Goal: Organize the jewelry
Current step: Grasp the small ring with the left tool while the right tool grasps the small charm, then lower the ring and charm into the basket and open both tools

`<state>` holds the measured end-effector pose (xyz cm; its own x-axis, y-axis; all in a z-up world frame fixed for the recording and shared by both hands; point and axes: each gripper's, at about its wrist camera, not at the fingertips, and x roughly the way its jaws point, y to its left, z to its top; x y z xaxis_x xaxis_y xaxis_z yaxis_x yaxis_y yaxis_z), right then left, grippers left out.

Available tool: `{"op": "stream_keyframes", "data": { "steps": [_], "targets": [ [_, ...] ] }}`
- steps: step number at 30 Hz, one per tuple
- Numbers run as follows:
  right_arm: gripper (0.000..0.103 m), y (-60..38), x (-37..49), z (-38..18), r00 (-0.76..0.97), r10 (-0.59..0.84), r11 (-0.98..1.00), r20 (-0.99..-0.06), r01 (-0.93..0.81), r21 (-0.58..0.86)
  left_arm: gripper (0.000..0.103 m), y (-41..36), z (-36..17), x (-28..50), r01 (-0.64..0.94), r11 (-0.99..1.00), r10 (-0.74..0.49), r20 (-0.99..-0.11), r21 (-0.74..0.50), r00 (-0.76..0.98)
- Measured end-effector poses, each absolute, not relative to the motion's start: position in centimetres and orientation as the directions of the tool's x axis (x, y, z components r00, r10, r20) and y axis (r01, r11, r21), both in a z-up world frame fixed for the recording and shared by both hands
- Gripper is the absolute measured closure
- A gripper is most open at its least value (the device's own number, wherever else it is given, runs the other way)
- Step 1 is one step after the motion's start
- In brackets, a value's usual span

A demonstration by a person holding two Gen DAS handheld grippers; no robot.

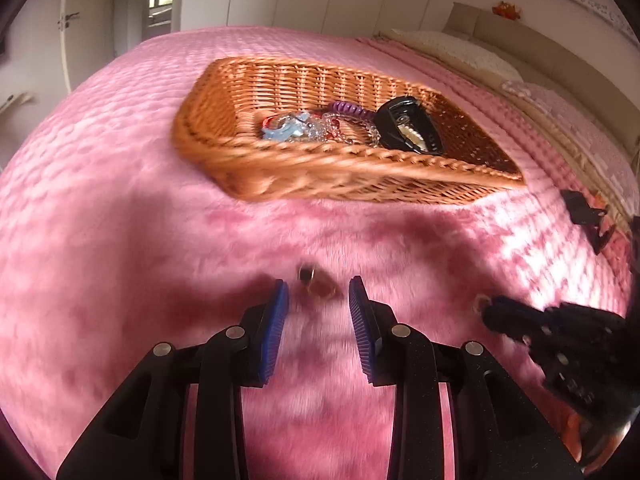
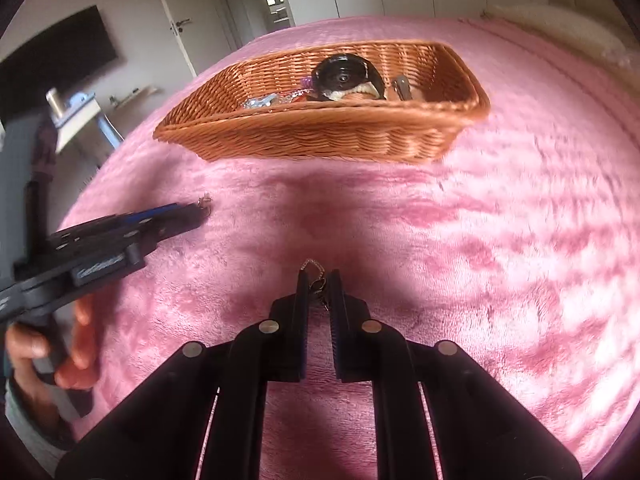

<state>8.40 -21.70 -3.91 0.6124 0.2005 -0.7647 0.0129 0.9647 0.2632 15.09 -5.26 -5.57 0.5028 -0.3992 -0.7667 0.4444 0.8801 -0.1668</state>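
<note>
A small gold piece with a dark stone (image 1: 322, 289) lies on the pink fluffy bedspread (image 1: 120, 240), just ahead of and between the blue pads of my left gripper (image 1: 318, 282). Its pads stand apart and do not touch the piece, so the gripper is open. My right gripper (image 2: 319, 273) is shut on a thin gold chain piece (image 2: 314, 266), which pokes out past its tips. The right gripper (image 1: 490, 312) also shows low on the right of the left wrist view. In the right wrist view the left gripper (image 2: 198, 212) reaches in from the left.
A wicker basket (image 1: 320, 168) stands farther up the bed and holds a black claw clip (image 1: 412, 124), a purple spiral tie (image 1: 348, 109), clear beads and a blue trinket. Pillows lie at the far right, wardrobes behind. A hand (image 2: 76, 344) holds the left gripper's grip.
</note>
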Motion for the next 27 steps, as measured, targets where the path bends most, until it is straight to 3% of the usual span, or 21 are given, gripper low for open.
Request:
{"op": "stream_keyframes", "data": {
  "steps": [3, 9, 17, 27],
  "targets": [
    [0.095, -21.4, 8.2, -3.9, 0.614, 0.197, 0.967, -0.765, 0.005, 0.253, 0.073, -6.2, -5.9, 15.9, 0.451, 0.88, -0.385, -0.78, -0.149, 0.493],
    [0.095, -21.1, 8.2, -3.9, 0.616, 0.204, 0.968, -0.76, -0.01, 0.252, 0.095, -5.5, -6.1, 15.9, 0.441, 0.88, -0.403, -0.767, -0.176, 0.499],
    [0.095, -21.7, 7.5, -3.5, 0.642, 0.261, 0.95, -0.721, -0.037, 0.311, 0.095, -4.7, -5.4, 15.1, 0.459, 0.861, -0.458, -0.725, -0.218, 0.515],
    [0.095, -22.5, 6.7, -2.8, 0.681, 0.299, 0.93, -0.669, -0.051, 0.364, 0.095, -2.5, -3.6, 13.8, 0.49, 0.795, -0.598, -0.593, -0.357, 0.538]
  ]
}}
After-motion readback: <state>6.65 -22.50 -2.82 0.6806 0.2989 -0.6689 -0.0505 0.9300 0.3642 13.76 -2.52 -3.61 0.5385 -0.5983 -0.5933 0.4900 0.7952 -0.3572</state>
